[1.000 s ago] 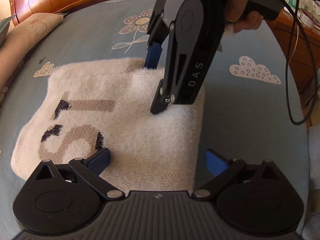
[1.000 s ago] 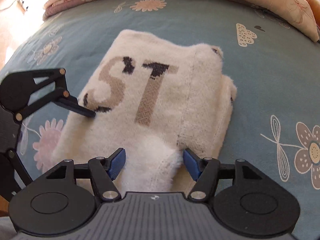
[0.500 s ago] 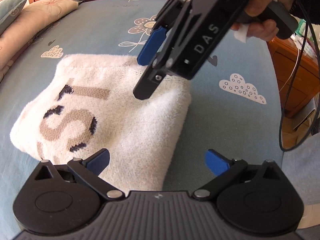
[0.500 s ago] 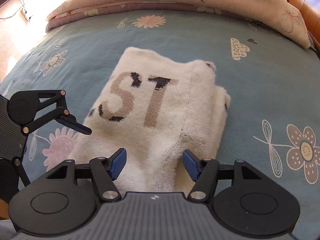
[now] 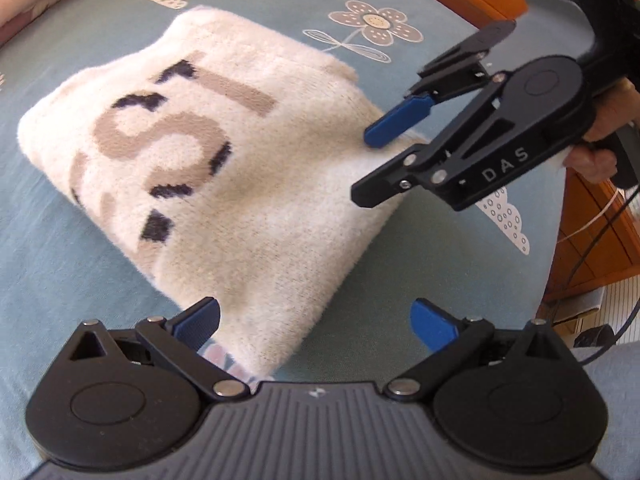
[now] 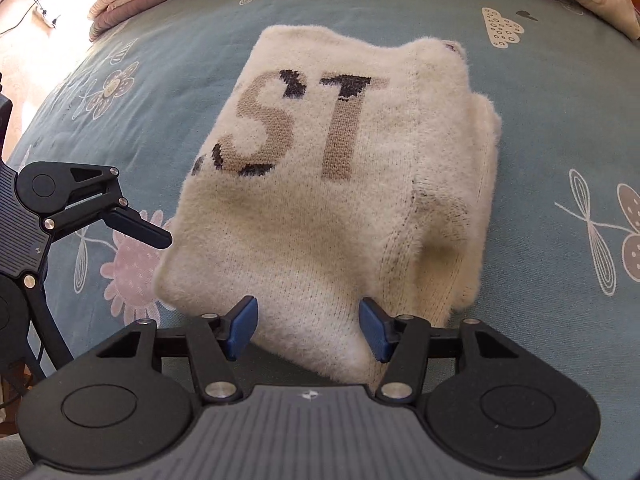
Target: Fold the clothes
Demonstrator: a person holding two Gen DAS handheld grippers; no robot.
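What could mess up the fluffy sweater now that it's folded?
1. The right gripper hangs just over the sweater with its jaws closing and nothing between them; a finger could snag the fuzz and drag the top layer open.
2. The left gripper is open above the near corner; dipping could nudge the fold crooked.
3. The stacked side layers look loose and might slump.

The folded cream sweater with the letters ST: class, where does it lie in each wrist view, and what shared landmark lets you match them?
Left wrist view: folded cream sweater fills centre-left, letters upside down.
Right wrist view: sweater sits centre, letters upright, its near edge between the right gripper fingers, which are closing.
Shared landmark: the ST lettering.
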